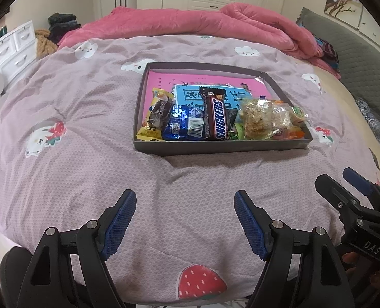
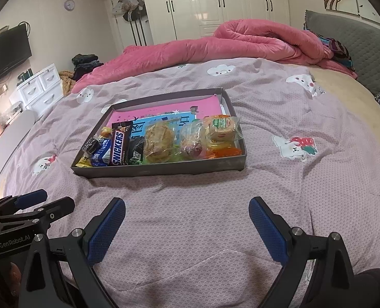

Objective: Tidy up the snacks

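Left gripper (image 1: 185,220), bottom centre of the left wrist view: jaws spread wide, blue pads bare, nothing between them. Right gripper (image 2: 187,227), bottom centre of the right wrist view: jaws likewise apart and empty. The right gripper's body at the lower right edge of the left view bears the letters "DAS"; the left gripper's body at the lower left edge of the right view reads "GenRobot.AI".

Under both grippers lies a mauve bedspread (image 1: 87,169) printed with strawberries and white cartoon figures; a broad bare stretch of it separates the gripper tips from the tray.

Shallow dark tray (image 1: 215,147), centre of the left view, resting on the bedspread with open fabric on all four sides. The snacks crowd its near edge: a brown bar lettered "SNICKERS" (image 1: 217,118) lying lengthwise, a blue foil packet (image 1: 183,125) with a barcode just left of it, a yellow packet (image 1: 151,131) at the near left corner, and clear-wrapped pastries (image 1: 264,119) toward the near right corner. The tray's far half shows a pink and blue printed sheet (image 1: 190,77) with Chinese characters, too distorted to read.

Behind the tray, a rolled pink quilt (image 1: 241,23) lines the upper frame.
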Tool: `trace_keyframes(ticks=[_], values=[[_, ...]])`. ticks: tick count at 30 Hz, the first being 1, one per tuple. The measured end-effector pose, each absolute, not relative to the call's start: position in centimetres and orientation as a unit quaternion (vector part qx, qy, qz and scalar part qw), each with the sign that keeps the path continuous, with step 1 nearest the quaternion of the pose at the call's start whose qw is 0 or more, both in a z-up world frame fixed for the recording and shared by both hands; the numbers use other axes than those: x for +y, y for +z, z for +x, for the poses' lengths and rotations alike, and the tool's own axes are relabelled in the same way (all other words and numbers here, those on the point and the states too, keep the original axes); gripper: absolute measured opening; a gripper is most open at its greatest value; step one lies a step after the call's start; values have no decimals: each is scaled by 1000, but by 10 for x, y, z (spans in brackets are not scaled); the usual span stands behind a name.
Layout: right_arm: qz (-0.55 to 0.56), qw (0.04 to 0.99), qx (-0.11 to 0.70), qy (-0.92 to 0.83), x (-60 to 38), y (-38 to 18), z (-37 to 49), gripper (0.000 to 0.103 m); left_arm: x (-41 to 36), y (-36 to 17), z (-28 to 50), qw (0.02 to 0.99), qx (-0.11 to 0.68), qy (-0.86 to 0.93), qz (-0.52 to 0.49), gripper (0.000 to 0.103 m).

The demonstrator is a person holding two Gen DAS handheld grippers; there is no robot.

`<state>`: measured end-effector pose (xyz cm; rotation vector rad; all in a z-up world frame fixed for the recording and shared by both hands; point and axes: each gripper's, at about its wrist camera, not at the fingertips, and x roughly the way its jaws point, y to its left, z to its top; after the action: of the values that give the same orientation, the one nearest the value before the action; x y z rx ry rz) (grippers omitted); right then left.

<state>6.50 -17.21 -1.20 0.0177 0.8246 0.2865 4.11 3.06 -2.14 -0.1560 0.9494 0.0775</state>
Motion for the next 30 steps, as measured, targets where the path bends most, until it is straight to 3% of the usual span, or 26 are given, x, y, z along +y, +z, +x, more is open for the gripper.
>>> trace_keyframes(ticks=[30], values=[[5,907,398,139,-170,-12,64,97,33,-21,40,887,454,43,-72,80]])
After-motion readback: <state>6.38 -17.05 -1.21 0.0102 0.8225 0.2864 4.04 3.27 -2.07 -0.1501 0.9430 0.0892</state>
